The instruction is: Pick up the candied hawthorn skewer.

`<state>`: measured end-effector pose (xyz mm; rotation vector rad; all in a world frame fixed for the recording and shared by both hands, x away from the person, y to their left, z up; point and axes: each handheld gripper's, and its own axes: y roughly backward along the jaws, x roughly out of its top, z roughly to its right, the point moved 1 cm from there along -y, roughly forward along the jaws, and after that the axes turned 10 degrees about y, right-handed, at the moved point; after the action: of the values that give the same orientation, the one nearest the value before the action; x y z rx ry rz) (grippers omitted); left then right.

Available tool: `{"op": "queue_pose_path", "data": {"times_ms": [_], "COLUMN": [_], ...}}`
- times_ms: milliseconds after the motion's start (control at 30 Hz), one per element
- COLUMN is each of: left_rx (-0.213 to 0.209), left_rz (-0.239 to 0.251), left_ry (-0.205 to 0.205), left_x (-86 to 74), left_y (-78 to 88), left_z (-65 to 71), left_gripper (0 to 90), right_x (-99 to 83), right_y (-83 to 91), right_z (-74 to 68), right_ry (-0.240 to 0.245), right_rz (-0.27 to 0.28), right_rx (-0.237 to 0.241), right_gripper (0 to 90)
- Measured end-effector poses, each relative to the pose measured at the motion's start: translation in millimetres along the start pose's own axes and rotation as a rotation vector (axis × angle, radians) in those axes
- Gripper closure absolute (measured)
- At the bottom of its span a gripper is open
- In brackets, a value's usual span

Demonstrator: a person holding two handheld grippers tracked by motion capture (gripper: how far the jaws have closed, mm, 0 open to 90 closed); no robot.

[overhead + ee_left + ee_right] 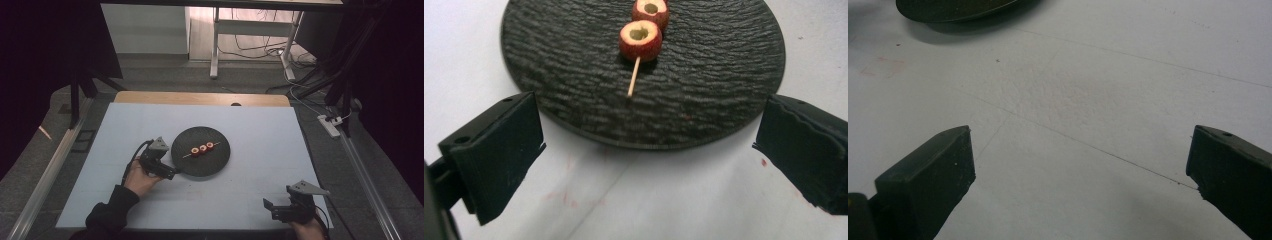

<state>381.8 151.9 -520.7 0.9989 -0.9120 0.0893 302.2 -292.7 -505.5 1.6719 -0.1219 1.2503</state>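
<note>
High view: your left gripper (169, 172) sits at the near-left rim of the dark round plate (220, 157) on the pale table (260, 135), jaws pointing toward it. On the plate lies a skewer (202, 149) threaded with three red cored fruit pieces, slanting across the middle. Your right gripper (270, 209) rests well apart, near the table's near-right edge, jaws toward the plate. Left gripper view: jaws spread wide, nothing between them but table and the plate (724, 90) edge; the bare stick end of the skewer (634, 75) points back toward you, two fruit pieces visible beyond it. Right gripper view: jaws also wide and empty over bare table (1098, 100), with a sliver of the plate (948, 7) far up at top left. Judgement: the skewer looks assembled and lies on the plate, untouched by either gripper now. If picking it up is the work, the approach is made but the grasp on the stick is not yet done.
</note>
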Motion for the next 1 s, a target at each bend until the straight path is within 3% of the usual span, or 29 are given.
{"op": "queue_pose_path", "data": {"times_ms": [300, 467, 567, 600, 633, 833, 1000], "left_rx": [0.006, 0.029, 0.025, 0.021, 0.016, 0.034, 0.031], "left_rz": [-0.034, -0.063, -0.065, -0.067, -0.071, -0.09, -0.101], "left_ry": [-0.035, -0.066, -0.066, -0.066, -0.066, -0.063, -0.063], "left_x": [13.3, 18.2, 20.4, 21.2, 21.8, 23.6, 24.9], "left_y": [-27.5, -38.7, -41.1, -41.3, -41.5, -41.4, -40.7], "left_z": [-2.4, -2.6, -4.0, -4.7, -5.0, -7.5, -8.4], "left_gripper": [0.2, 6.4, 17.0, 27.0, 27.0, 54.7, 68.0], "right_x": [-0.2, -0.3, -0.4, -0.4, -0.4, -0.4, -0.4], "right_y": [-0.1, 0.0, 0.0, 0.2, 0.2, 0.3, 0.2], "right_z": [0.3, 0.5, 0.5, 0.6, 0.6, 0.5, 0.6], "right_ry": [-0.003, -0.005, -0.006, -0.005, -0.005, -0.005, -0.005], "right_rz": [0.001, 0.0, 0.0, -0.002, -0.002, -0.002, -0.002], "right_rx": [0.002, 0.003, 0.003, 0.003, 0.003, 0.003, 0.003], "right_gripper": [0.0, 0.0, 0.0, 0.0, 0.0, 0.0, 0.0]}}
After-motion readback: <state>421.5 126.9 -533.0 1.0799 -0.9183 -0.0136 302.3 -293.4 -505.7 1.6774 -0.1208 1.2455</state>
